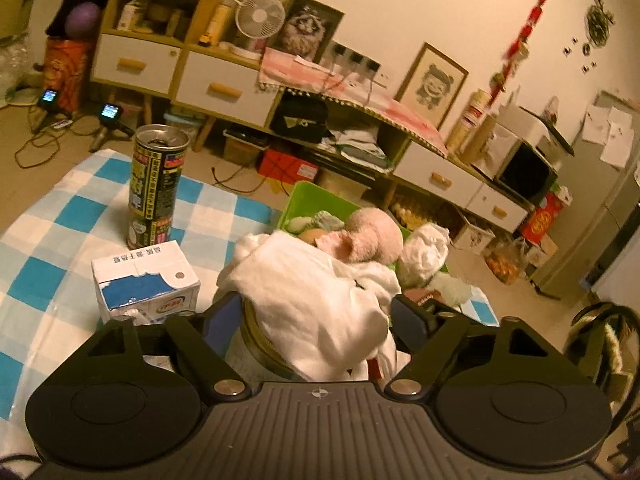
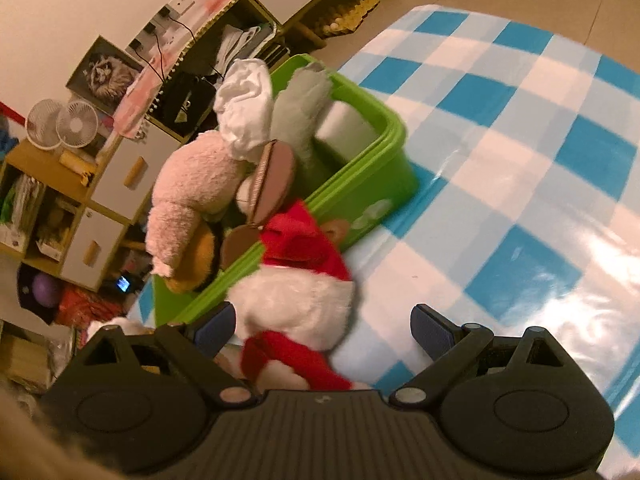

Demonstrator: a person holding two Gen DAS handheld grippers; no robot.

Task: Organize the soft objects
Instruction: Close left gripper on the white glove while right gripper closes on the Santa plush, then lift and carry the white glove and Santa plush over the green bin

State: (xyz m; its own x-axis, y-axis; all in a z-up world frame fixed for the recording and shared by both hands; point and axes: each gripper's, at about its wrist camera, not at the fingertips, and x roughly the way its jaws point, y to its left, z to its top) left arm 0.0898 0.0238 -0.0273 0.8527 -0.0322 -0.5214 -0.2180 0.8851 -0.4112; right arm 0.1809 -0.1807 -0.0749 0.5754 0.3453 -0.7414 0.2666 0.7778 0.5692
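In the left wrist view a white cloth [image 1: 316,296] lies draped over a round tin [image 1: 256,344] between the fingers of my left gripper [image 1: 316,316], which is open around them. Beyond it stands a green bin [image 1: 308,196] holding a pink plush [image 1: 374,236] and other soft toys. In the right wrist view my right gripper [image 2: 322,324] is open, and a red and white plush [image 2: 298,296] lies between its fingers against the green bin [image 2: 376,168]. The bin holds a pink plush [image 2: 188,196], a white cloth [image 2: 244,108] and a grey-green plush [image 2: 300,112].
A tall black can [image 1: 156,188] and a blue and white carton [image 1: 144,280] stand on the blue checked tablecloth [image 1: 48,240] left of my left gripper. The tablecloth [image 2: 520,160] spreads to the right of the bin. Cabinets and floor clutter lie beyond the table.
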